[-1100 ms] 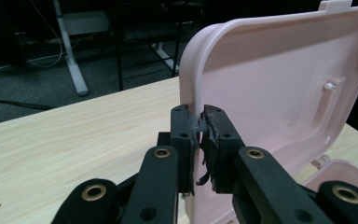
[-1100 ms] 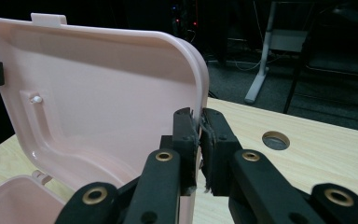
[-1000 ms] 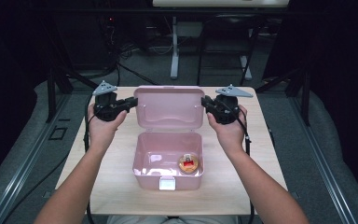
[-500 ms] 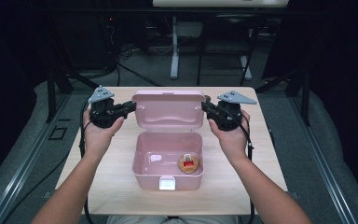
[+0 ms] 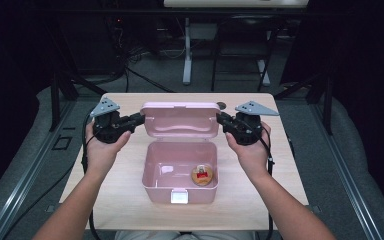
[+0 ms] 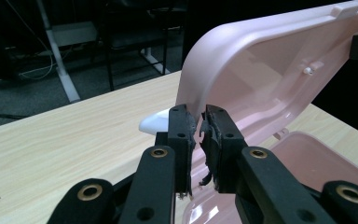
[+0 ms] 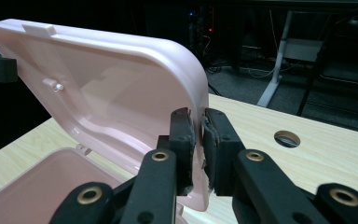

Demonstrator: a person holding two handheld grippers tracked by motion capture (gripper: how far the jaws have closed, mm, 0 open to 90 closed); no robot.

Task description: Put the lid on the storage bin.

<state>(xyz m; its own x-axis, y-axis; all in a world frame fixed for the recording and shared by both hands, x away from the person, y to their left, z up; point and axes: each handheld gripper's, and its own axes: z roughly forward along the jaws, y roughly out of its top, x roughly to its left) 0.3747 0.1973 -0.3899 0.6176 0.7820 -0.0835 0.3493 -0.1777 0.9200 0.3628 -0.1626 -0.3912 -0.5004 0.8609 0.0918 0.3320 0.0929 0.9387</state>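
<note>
High view: pale wood-grain table; at its centre a glossy pink plastic box, rounded corners, white front latch. Hinged lid stands raised behind the box. Inside the box, front right, a small round amber item with red centre. Left tongs grip the lid's left edge; right tongs grip its right edge.

Left gripper view: black padded jaws clamped on the lid's smooth rim.

Right gripper view: jaws likewise pinch the rim; round hole in the table beyond the lid.
</note>
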